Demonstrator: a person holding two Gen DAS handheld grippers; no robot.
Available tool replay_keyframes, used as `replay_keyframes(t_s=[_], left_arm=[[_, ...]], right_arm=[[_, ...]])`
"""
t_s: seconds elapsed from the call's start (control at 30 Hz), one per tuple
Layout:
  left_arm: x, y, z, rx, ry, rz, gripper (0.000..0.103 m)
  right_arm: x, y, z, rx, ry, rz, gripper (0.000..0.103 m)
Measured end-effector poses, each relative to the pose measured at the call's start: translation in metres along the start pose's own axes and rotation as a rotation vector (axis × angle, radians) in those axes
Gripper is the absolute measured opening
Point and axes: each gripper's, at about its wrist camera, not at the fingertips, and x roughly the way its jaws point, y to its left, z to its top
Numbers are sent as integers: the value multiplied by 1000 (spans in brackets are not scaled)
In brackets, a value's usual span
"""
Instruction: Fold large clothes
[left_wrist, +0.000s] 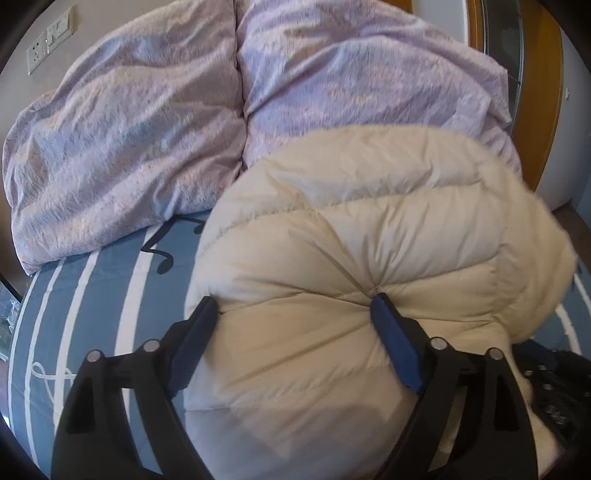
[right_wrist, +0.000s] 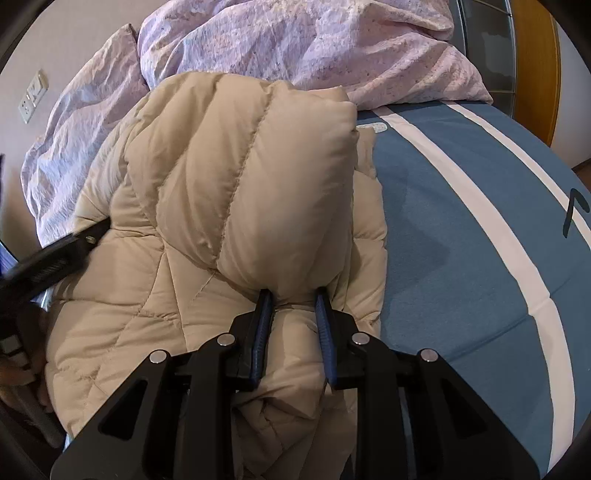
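The cream puffer jacket (left_wrist: 362, 258) lies bunched on the bed's blue striped sheet (left_wrist: 92, 295), in front of the crumpled lilac duvet (left_wrist: 147, 122). Left of the jacket's middle, the left gripper (left_wrist: 293, 306) spreads its fingers (left_wrist: 391, 332) wide, tips resting against the padding. Further right, the right gripper (right_wrist: 293, 299) has narrow fingers (right_wrist: 264, 314) pinching a raised fold of the jacket.

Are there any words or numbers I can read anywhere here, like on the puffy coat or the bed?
No words or numbers can be read.
Puffy coat: no label or brand shows.
Blue striped sheet: only black music-note drawings, no letters.
Small white tag on the sheet: too small and blurred to read.
Wall sockets: no readable marks.
Lilac duvet: only a pattern.
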Motion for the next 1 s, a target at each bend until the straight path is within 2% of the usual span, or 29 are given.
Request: replay_keyframes(t_s=[0.23, 1.0], left_arm=[[23, 7, -9, -61, 5, -27, 96], [38, 5, -17, -61, 0, 5, 101]], right_arm=[[1, 0, -1, -8, -11, 0, 25], [2, 1, -2, -35, -26, -12, 25]])
